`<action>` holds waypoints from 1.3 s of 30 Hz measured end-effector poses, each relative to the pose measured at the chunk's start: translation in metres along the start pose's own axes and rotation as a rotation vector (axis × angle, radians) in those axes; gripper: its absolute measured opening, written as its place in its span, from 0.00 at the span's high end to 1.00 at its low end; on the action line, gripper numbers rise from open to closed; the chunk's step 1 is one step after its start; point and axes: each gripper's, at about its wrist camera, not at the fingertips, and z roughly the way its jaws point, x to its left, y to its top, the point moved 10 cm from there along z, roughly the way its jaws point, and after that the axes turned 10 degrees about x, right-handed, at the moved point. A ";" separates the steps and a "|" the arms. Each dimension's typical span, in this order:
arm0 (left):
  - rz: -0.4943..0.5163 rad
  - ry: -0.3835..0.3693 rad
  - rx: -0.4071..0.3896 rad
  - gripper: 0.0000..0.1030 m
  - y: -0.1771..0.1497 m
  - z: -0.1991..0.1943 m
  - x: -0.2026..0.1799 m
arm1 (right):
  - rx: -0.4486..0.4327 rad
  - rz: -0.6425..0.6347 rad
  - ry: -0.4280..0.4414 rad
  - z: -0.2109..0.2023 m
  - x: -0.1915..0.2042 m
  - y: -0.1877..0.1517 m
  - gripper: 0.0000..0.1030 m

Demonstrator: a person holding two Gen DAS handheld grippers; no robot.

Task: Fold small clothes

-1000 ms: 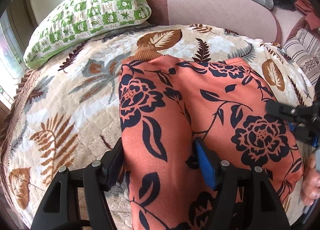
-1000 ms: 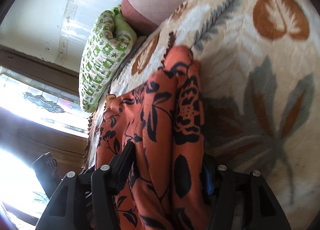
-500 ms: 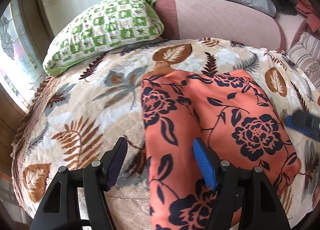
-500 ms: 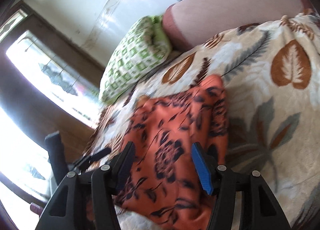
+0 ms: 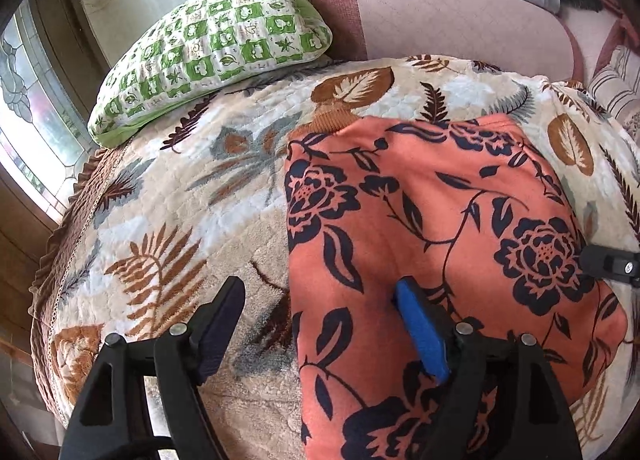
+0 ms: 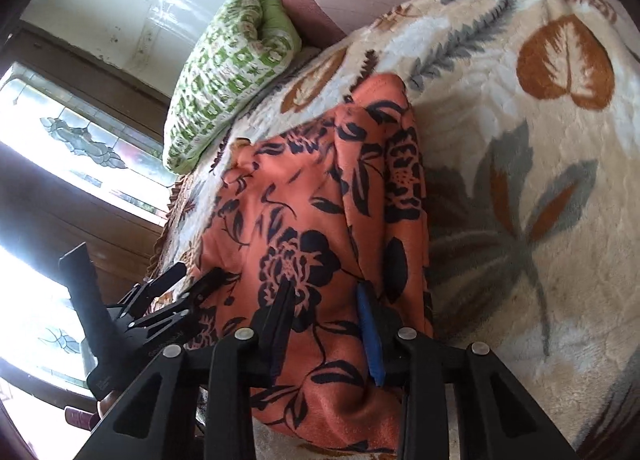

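An orange garment with dark blue flowers (image 5: 432, 228) lies folded on the leaf-patterned blanket (image 5: 192, 228). My left gripper (image 5: 320, 288) hovers over the garment's left edge. Its jaws are opening: the bare finger is over the blanket, the blue pad over the cloth, and nothing is gripped. In the right wrist view my right gripper (image 6: 324, 292) hangs above the garment (image 6: 304, 220) near its front end. These jaws are closing, with cloth showing between the pads but not pinched. One of the right gripper's fingers (image 5: 608, 265) shows at the garment's right side.
A green checked pillow (image 5: 216, 56) lies at the blanket's far left. A pink padded backrest (image 5: 448, 20) stands behind it. A striped cushion (image 5: 616, 84) sits at the far right. A window (image 6: 68, 148) and dark wood run along the blanket's left edge.
Both grippers have drawn back a little from the garment, which now lies flat. The left jaws have widened and the right jaws have narrowed. The right view has rolled.
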 end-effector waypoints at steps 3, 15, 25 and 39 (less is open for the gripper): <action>-0.026 -0.019 -0.014 0.24 0.008 -0.005 0.001 | -0.076 -0.050 0.005 -0.015 0.013 0.018 0.63; -0.023 -0.002 0.005 0.24 0.038 0.016 -0.004 | -0.109 -0.040 -0.091 0.010 0.000 0.069 0.63; -0.019 0.001 0.057 0.16 0.048 0.045 -0.009 | -0.009 0.026 -0.070 0.039 -0.033 0.072 0.58; -0.048 0.052 -0.005 0.15 0.034 0.009 0.003 | 0.062 -0.141 -0.138 0.001 0.016 -0.006 0.52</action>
